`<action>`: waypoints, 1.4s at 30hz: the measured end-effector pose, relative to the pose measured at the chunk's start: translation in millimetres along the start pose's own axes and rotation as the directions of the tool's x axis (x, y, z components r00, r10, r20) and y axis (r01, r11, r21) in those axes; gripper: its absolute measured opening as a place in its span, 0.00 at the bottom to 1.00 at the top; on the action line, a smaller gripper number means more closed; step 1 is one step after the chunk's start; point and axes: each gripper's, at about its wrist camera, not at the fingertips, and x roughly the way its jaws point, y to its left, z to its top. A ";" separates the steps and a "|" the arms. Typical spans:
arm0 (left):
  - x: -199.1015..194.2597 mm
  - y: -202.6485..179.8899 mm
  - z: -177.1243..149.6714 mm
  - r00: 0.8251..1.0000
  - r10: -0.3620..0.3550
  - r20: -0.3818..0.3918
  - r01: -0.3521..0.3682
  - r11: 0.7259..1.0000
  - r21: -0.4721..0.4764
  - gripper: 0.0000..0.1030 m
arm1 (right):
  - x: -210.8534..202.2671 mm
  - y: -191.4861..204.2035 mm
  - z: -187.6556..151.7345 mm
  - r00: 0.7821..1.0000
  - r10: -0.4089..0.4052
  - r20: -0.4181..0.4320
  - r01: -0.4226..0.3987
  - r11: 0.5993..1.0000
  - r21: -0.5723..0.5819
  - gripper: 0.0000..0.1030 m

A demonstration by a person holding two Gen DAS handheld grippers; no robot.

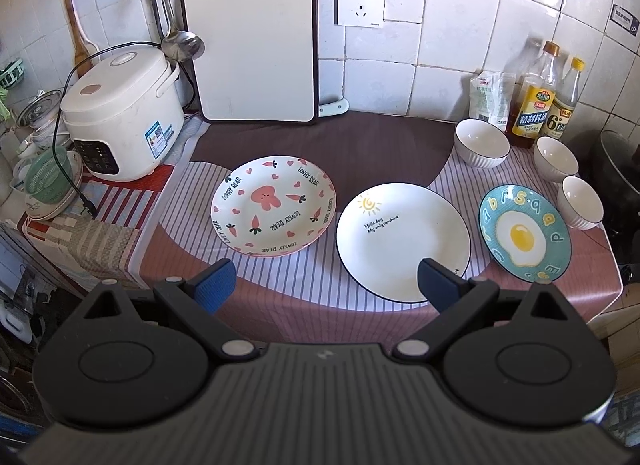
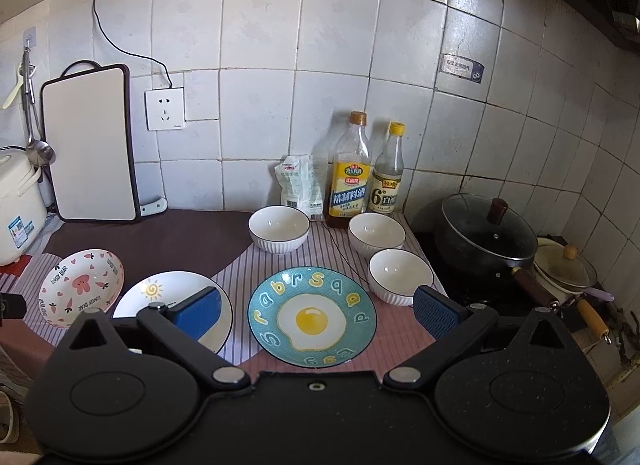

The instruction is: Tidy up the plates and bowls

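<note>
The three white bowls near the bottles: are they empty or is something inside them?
Empty. Each bowl stands upright and shows only a bare white inside in the right wrist view.

The left gripper (image 1: 326,285) hovers with jaws spread wide, blue pads (image 1: 214,285) at eight and four o'clock; nothing sits between them. The right gripper (image 2: 316,315) matches it, wide apart and holding nothing; both point forward and downward.

Three plates (image 1: 402,239) in a row, three bowls (image 1: 482,143) behind right, bottles (image 2: 350,177) behind bowls
</note>
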 end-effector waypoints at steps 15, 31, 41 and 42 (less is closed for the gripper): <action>102.8 10.7 16.8 0.986 -0.156 -0.066 0.159 0.986 0.040 0.82 | 89.6 25.6 -22.7 0.951 0.309 0.029 -0.309 0.951 0.019 0.96; 244.5 3.6 -12.2 0.969 -0.098 -0.227 0.103 0.995 0.012 0.66 | 224.6 54.5 -92.4 0.890 0.416 -0.184 -0.399 0.908 0.124 0.72; 271.6 4.0 -25.8 0.959 -0.164 -0.229 0.148 0.985 -0.085 0.52 | 252.7 50.8 -105.5 0.883 0.424 -0.201 -0.378 0.897 0.231 0.19; 271.0 2.6 -26.4 0.961 -0.166 -0.221 0.153 0.985 -0.076 0.46 | 255.2 49.4 -107.6 0.882 0.428 -0.198 -0.380 0.894 0.239 0.19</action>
